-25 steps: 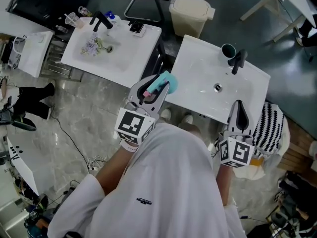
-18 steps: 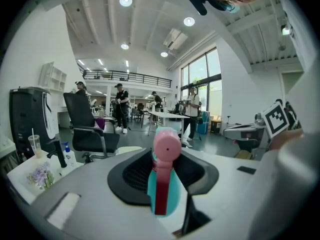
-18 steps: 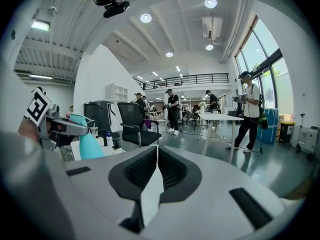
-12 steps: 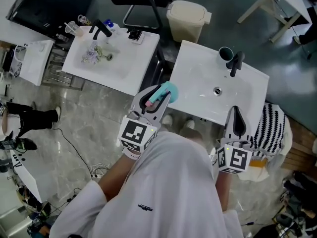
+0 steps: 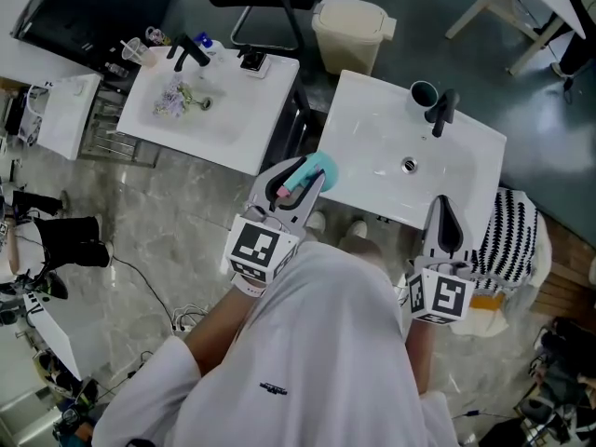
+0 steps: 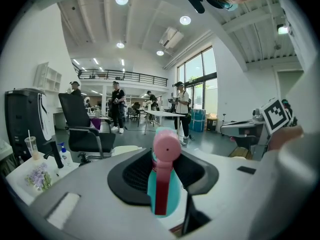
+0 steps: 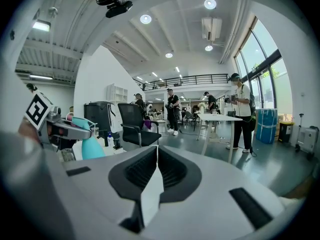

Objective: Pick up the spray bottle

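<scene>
Teal spray bottle (image 5: 315, 168), head toward person (image 5: 321, 343)

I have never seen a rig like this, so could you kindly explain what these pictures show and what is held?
There is no robot: a person in a white shirt holds a two-jaw gripper in each hand. The head view looks steeply down from the person's head; each gripper view looks along that gripper's jaws. The left gripper is closed on a teal spray bottle with a pink head. The right gripper is shut and empty. Below is a white sink with a dark tap and a dark cup beside it.
</scene>
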The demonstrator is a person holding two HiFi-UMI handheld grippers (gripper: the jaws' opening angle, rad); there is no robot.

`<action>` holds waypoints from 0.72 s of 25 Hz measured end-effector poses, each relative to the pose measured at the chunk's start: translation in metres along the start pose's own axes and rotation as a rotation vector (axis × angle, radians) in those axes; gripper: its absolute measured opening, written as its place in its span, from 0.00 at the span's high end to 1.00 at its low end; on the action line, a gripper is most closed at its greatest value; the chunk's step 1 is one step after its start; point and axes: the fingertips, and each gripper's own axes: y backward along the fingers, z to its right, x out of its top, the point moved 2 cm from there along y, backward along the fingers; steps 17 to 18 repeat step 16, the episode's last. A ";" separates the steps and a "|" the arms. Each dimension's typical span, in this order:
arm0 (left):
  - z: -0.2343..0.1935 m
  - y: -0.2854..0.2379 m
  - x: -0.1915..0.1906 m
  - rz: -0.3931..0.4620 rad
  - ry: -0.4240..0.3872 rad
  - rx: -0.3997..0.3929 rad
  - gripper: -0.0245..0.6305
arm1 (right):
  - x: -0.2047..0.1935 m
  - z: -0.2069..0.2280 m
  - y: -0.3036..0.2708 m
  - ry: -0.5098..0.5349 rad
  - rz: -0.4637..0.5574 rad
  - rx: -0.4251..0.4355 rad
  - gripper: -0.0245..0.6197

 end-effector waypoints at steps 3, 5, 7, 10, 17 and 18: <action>0.002 0.000 -0.002 -0.005 0.000 -0.004 0.77 | -0.002 0.000 0.001 -0.003 -0.003 0.001 0.95; 0.005 0.000 -0.001 -0.005 -0.001 -0.006 0.77 | -0.002 0.000 0.001 -0.004 -0.003 0.004 0.95; 0.007 0.000 -0.002 -0.006 -0.003 -0.007 0.77 | -0.003 0.001 0.001 -0.004 -0.003 0.008 0.95; 0.010 -0.001 -0.002 -0.007 -0.005 -0.006 0.77 | -0.004 0.002 0.001 -0.006 -0.002 0.013 0.95; 0.016 -0.003 0.002 -0.010 -0.012 -0.009 0.77 | -0.002 0.007 0.001 -0.007 0.001 0.013 0.95; 0.016 -0.003 0.002 -0.010 -0.012 -0.009 0.77 | -0.002 0.007 0.001 -0.007 0.001 0.013 0.95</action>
